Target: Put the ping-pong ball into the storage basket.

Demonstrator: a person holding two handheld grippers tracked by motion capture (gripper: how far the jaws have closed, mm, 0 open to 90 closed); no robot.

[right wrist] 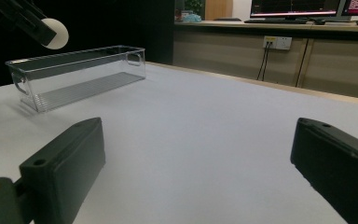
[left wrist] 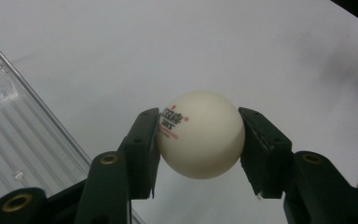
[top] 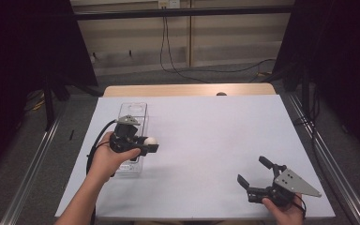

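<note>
Left gripper (top: 151, 144) has the white ball (top: 151, 140) clamped beside the clear bin (top: 132, 110) near the counter's left edge, so carry it over the bin and release while your right gripper (top: 252, 172) waits wide open.

Dim, soft overhead light; dark room edges, faint shadows, slightly grainy and soft-focused pictures.

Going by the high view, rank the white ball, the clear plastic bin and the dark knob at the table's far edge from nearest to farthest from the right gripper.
From the right gripper, at the table's near right:
1. White table-tennis ball, held in the left gripper, left of centre.
2. Clear plastic oblong bin, just beyond the ball at the left.
3. Small dark knob, on the wooden far edge.
</note>
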